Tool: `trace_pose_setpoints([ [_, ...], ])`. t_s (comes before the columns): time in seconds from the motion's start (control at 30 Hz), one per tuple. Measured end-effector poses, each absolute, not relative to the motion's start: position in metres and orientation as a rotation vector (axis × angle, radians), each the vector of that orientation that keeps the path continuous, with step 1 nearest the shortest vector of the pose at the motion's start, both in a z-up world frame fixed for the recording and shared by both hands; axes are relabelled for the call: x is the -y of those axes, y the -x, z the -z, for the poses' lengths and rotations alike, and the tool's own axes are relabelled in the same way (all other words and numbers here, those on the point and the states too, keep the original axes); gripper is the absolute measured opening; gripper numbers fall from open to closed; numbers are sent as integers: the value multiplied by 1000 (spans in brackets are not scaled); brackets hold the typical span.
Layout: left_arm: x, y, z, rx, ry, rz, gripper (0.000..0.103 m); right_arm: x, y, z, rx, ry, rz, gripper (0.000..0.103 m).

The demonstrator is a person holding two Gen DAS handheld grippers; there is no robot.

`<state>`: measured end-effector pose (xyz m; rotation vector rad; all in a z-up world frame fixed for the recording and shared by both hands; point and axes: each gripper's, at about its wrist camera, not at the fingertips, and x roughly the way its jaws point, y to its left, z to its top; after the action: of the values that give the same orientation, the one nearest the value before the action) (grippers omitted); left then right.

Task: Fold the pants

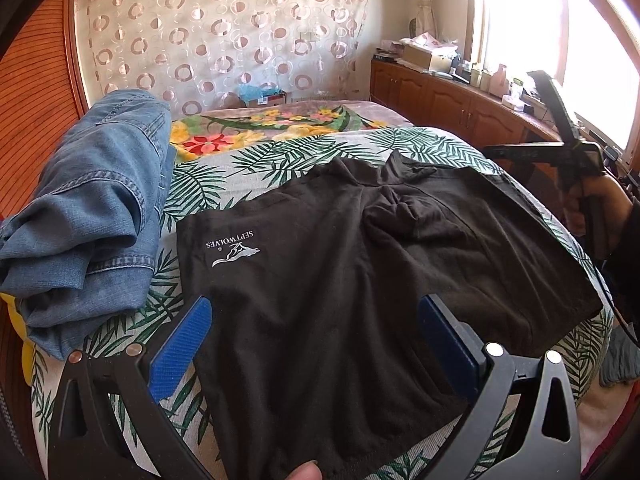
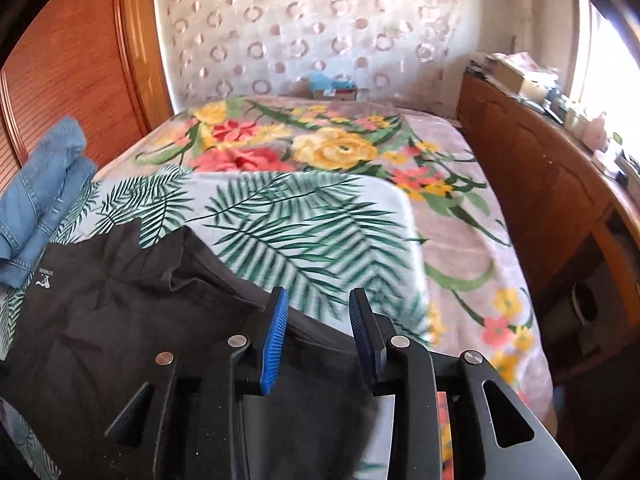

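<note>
room: bedroom, bed (image 1: pixel 280 148) under palm-leaf sheet serves as folding surface, floral blanket (image 2: pixel 340 148) behind
far left: folded jeans (image 1: pixel 92 216) stacked at bed edge, likely done and set aside
centre: black pants (image 1: pixel 340 264) lie flat on sheet, logo up, crotch bunched, apparently not fully folded
left gripper (image 1: pixel 316 344): jaws wide, straddling near cloth, nothing pinched, likely poised to grab
right gripper (image 2: pixel 318 336): narrow gap, empty, above pants' right edge
</note>
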<state>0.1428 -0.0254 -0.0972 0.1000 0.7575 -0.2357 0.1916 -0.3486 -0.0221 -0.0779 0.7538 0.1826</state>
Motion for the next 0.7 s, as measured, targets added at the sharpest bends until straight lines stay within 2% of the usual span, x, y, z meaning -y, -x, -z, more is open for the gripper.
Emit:
trace_pose_setpoints([
  [0.33, 26, -143, 106, -787, -110, 229, 103, 364, -182, 38, -850, 78, -157, 33],
  [0.4, 27, -144, 108, -794, -115, 225, 103, 363, -182, 38, -854, 92, -157, 13],
  [0.43, 28, -144, 109, -797, -120, 224, 103, 364, -182, 37, -849, 97, -157, 8],
  [0.7, 30, -144, 114, -811, -133, 224, 103, 371, -195, 37, -814, 56, -47, 7],
])
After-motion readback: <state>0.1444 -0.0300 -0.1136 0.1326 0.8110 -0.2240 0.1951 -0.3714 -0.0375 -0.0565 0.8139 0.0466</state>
